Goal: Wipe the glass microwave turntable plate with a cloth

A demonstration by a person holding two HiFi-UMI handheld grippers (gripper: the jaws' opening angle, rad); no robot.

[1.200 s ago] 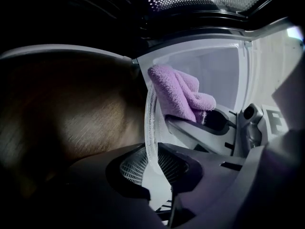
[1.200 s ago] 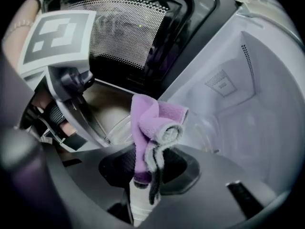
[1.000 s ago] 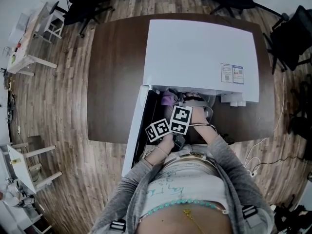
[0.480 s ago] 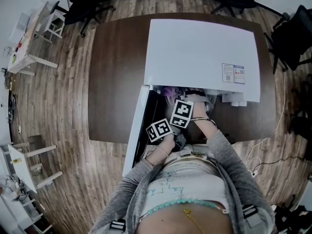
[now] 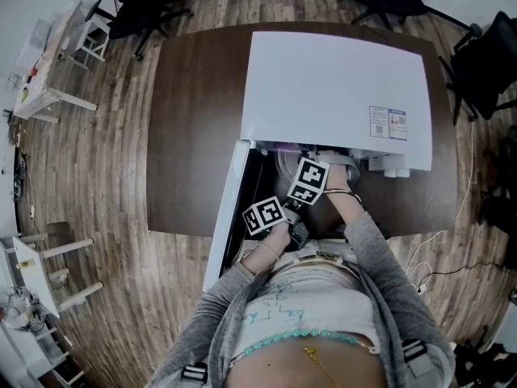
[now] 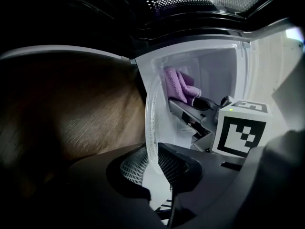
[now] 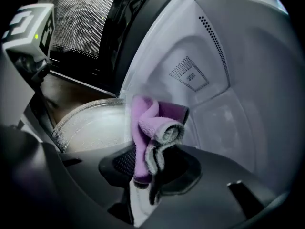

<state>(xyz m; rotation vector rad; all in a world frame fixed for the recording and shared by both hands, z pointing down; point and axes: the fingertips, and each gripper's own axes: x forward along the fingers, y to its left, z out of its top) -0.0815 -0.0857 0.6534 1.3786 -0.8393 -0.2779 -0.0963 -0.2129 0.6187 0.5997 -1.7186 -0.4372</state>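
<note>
The glass turntable plate [image 6: 149,113] stands edge-on in the left gripper view. My left gripper [image 6: 153,164] is shut on its rim, at the mouth of the open microwave [image 5: 335,95]. The same plate [image 7: 88,124] shows as a frosted disc in the right gripper view. My right gripper [image 7: 150,170] is shut on a folded purple cloth [image 7: 153,127], which lies against the plate's face next to the white inner wall [image 7: 224,94]. In the head view both marker cubes sit at the opening, the left gripper [image 5: 263,215] nearer me and the right gripper [image 5: 312,181] further in.
The microwave stands on a dark brown table [image 5: 194,128], its door [image 5: 225,217] swung open to the left of my hands. Office chairs [image 5: 137,6] and a small side table [image 5: 48,71] stand on the wooden floor around it.
The right gripper has moved right and deeper into the microwave with the cloth, across the plate. The left gripper and the plate have stayed put.
</note>
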